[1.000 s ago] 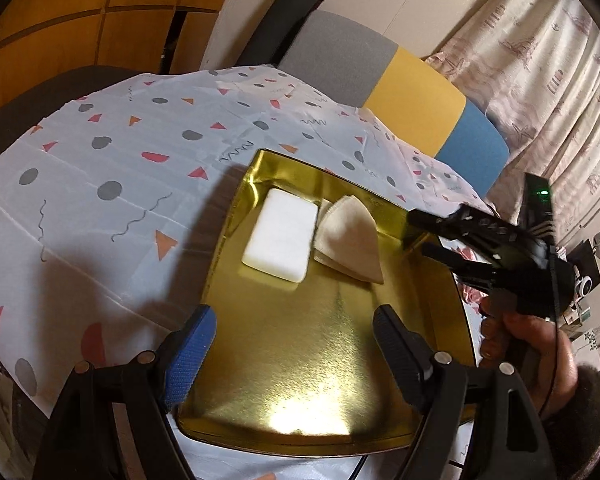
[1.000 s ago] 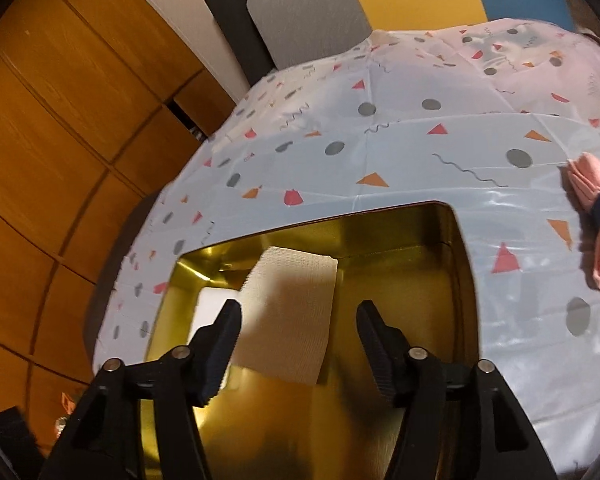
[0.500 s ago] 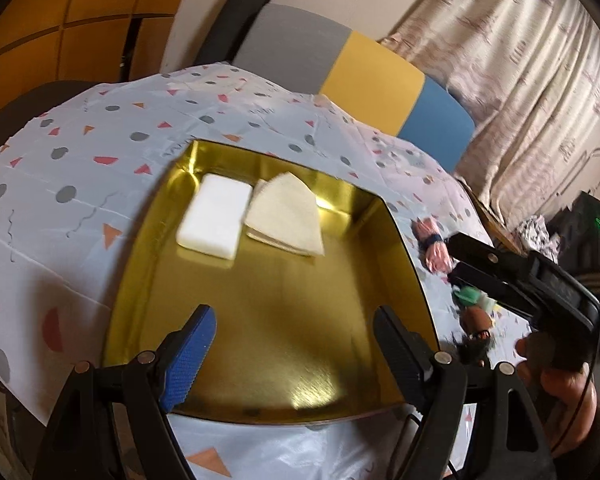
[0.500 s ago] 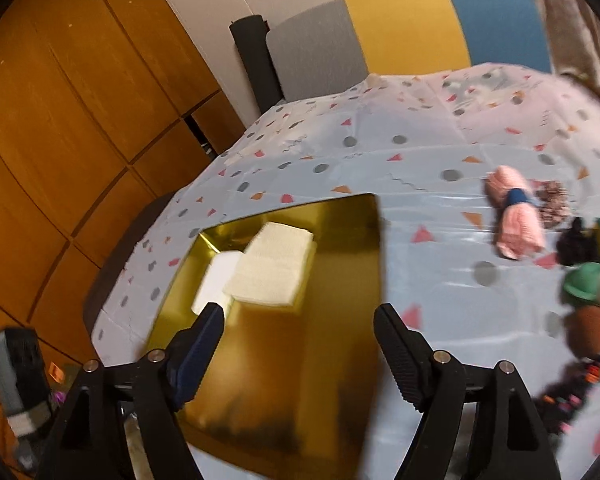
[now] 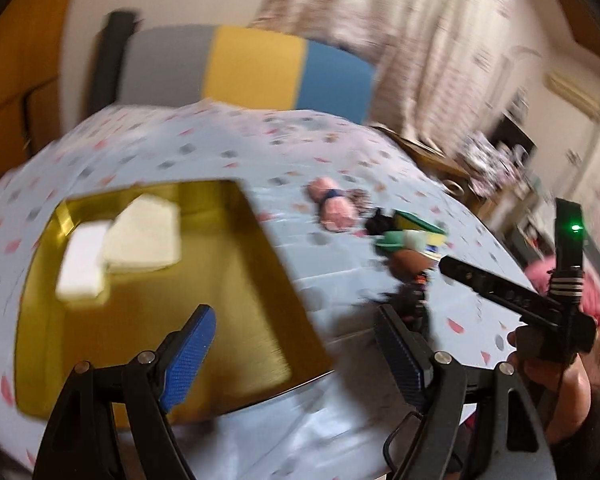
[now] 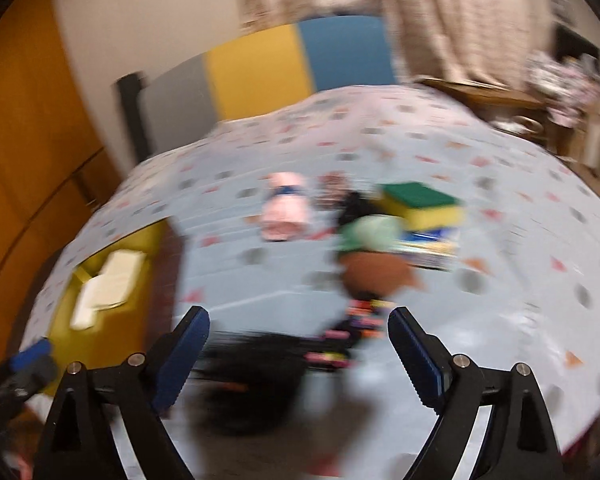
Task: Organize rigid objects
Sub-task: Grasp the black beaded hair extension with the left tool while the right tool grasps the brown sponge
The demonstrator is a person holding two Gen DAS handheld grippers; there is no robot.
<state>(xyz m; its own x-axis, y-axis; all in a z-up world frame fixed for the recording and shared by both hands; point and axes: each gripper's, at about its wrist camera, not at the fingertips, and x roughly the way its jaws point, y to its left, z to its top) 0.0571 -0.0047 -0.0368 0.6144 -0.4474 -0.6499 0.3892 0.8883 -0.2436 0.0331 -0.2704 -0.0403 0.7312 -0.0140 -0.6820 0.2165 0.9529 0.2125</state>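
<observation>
A gold tray (image 5: 236,320) lies on the patterned tablecloth and holds a white block (image 5: 82,260) and a folded beige cloth (image 5: 144,234); it also shows in the right wrist view (image 6: 112,336). My left gripper (image 5: 296,344) is open and empty over the tray's right edge. My right gripper (image 6: 300,348) is open and empty above the cloth, near a blurred cluster: a brown and green toy (image 6: 374,256), a green-yellow sponge (image 6: 424,206), a pink bundle (image 6: 284,210) and a dark beaded item (image 6: 348,336). All is motion-blurred.
A table with a light-blue patterned cloth (image 6: 500,184) fills both views. A grey, yellow and blue panel (image 5: 252,68) stands behind it, curtains (image 5: 420,40) to the right, wooden doors (image 6: 24,152) to the left. The right gripper's body (image 5: 540,300) shows in the left wrist view.
Both grippers have swung right, away from the tray toward the cluster of objects. The tray now sits left in both views. Both stay open and empty.
</observation>
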